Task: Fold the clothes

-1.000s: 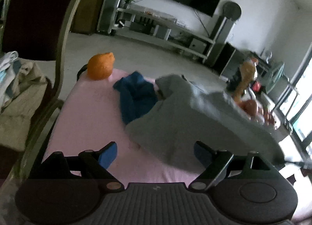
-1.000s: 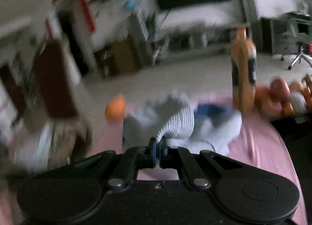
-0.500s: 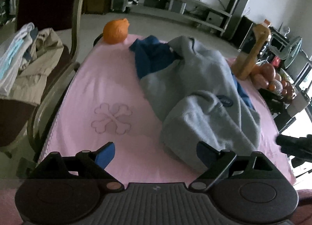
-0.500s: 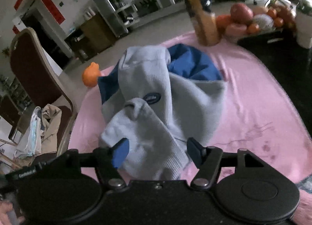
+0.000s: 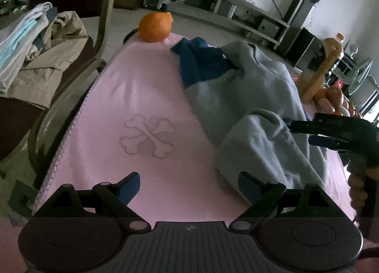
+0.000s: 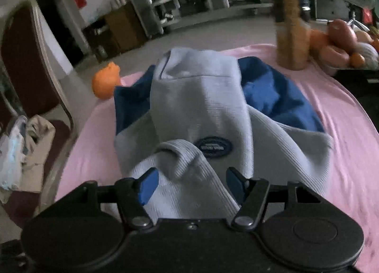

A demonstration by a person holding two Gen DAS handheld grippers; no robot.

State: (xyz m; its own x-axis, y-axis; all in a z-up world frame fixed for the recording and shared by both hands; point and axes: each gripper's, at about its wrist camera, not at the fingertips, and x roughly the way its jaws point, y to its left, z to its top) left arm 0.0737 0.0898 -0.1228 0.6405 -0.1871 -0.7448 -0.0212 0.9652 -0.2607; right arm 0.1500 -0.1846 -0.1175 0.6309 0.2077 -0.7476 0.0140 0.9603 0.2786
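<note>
A grey sweater (image 5: 248, 98) with blue parts (image 5: 196, 64) lies crumpled on the pink cloth (image 5: 142, 98). My left gripper (image 5: 188, 179) is open just above bare cloth, its right finger beside the sweater's near fold. In the right wrist view the sweater (image 6: 201, 98) shows a dark oval badge (image 6: 213, 146), and a ribbed sleeve cuff (image 6: 180, 152) drapes toward me. My right gripper (image 6: 190, 183) is open with the sleeve lying loose between its fingers, the pads not pressing it. From the left wrist view the right gripper (image 5: 300, 132) hangs over the sweater's right side.
An orange (image 5: 155, 27) sits at the cloth's far left corner. An amber bottle (image 6: 292, 34) and a pile of fruit (image 6: 341, 41) stand at the far right. A chair (image 5: 101, 36) heaped with clothes (image 5: 47, 60) is close on the left.
My right gripper let go of the grey ribbed cuff it held up, opened and sank toward the sweater, which dropped onto the cloth. The left gripper came lower, still open.
</note>
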